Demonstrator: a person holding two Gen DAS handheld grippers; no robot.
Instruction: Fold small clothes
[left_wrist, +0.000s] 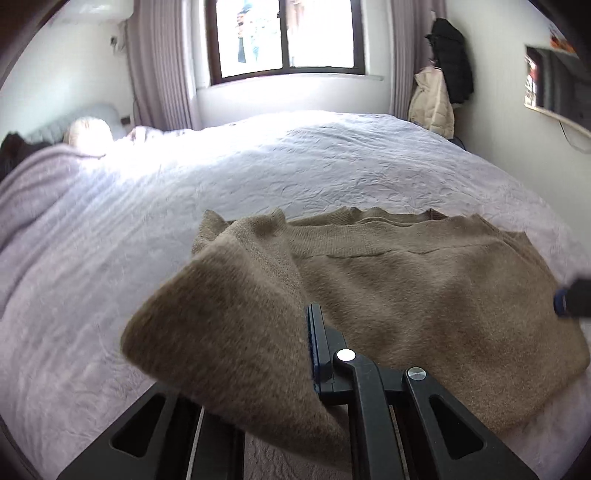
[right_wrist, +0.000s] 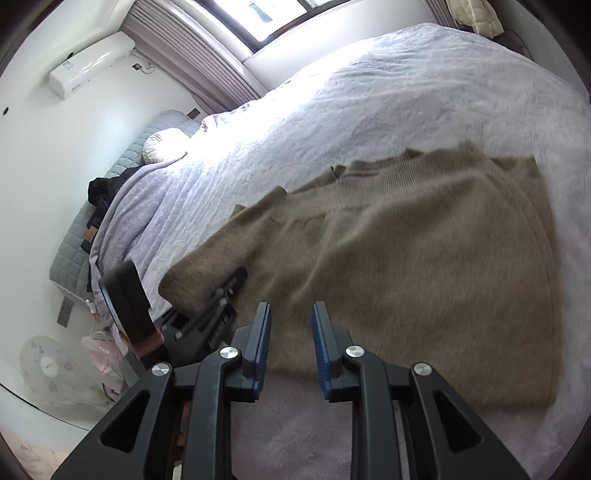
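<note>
Gripping sweater (left_wrist: 388, 295) edge: left tool (left_wrist: 310, 354); right tool (right_wrist: 290, 347) open, above hem.

Lilac quilted bed cover (left_wrist: 295, 166) across the middle, window (left_wrist: 284, 37) at twelve o'clock, dark coat (left_wrist: 450, 62) hanging at one o'clock, air conditioner (right_wrist: 92, 62) at ten o'clock, floral fan (right_wrist: 51, 369) at eight o'clock.

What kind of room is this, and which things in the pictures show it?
Most likely a home bedroom. A large bed with a pale quilted cover fills the view, a pillow lies at its head, and jackets hang by the curtained window.
</note>
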